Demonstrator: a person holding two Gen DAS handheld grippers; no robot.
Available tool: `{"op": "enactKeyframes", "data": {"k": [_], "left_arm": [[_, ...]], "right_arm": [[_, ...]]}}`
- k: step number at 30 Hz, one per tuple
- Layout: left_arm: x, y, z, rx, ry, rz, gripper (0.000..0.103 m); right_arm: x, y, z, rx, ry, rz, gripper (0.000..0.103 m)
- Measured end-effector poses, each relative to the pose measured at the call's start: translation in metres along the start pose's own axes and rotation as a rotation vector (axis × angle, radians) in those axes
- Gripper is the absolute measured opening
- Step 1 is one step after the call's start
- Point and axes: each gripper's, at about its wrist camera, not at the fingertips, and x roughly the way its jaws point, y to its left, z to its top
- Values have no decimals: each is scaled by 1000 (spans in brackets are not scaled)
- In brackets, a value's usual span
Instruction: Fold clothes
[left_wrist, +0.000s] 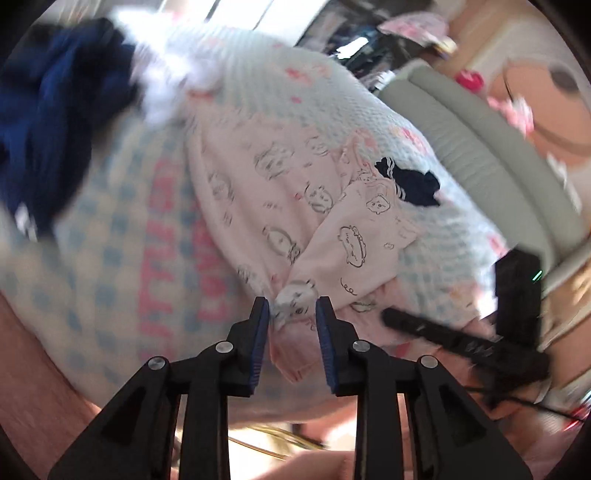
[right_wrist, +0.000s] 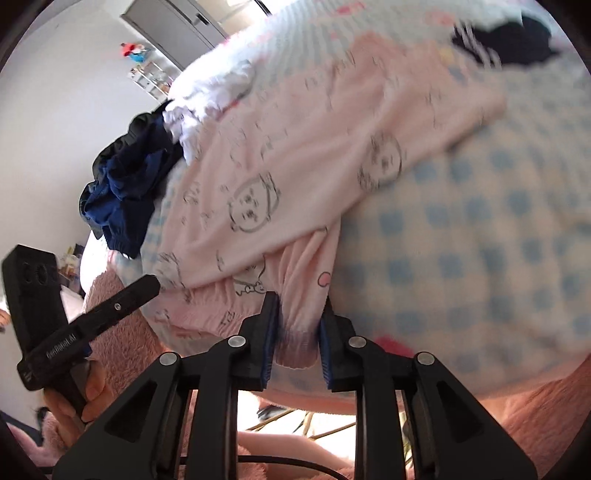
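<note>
A pale pink pyjama garment with cartoon prints (left_wrist: 280, 192) lies spread on a blue-checked blanket (left_wrist: 103, 266). My left gripper (left_wrist: 292, 308) is shut on a bunched edge of the garment at the near side. My right gripper (right_wrist: 298, 310) is shut on the gathered pink waistband edge (right_wrist: 295, 332), and the garment (right_wrist: 314, 140) stretches away from it. Each gripper shows in the other's view: the right one (left_wrist: 461, 339) and the left one (right_wrist: 92, 317).
A dark blue garment (left_wrist: 55, 110) and a white one (left_wrist: 166, 74) are piled at the far side of the blanket. A small navy item (left_wrist: 410, 184) lies beside the pink garment. A grey-green cushion edge (left_wrist: 480, 140) runs along the right.
</note>
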Motion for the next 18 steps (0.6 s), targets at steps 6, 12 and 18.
{"op": "enactKeyframes", "data": {"k": [6,12,18], "left_arm": [[16,-19,-1,71,63,-12,38],[43,-10,-12,59,173,110,29],[27,1,-8,23,124,129,28]], "right_arm": [[-18,19,4,-94,-80,-100,23],[21,-6,-4,-34,67,-115,21],[1,-17,0,-10,14,-147,24]]}}
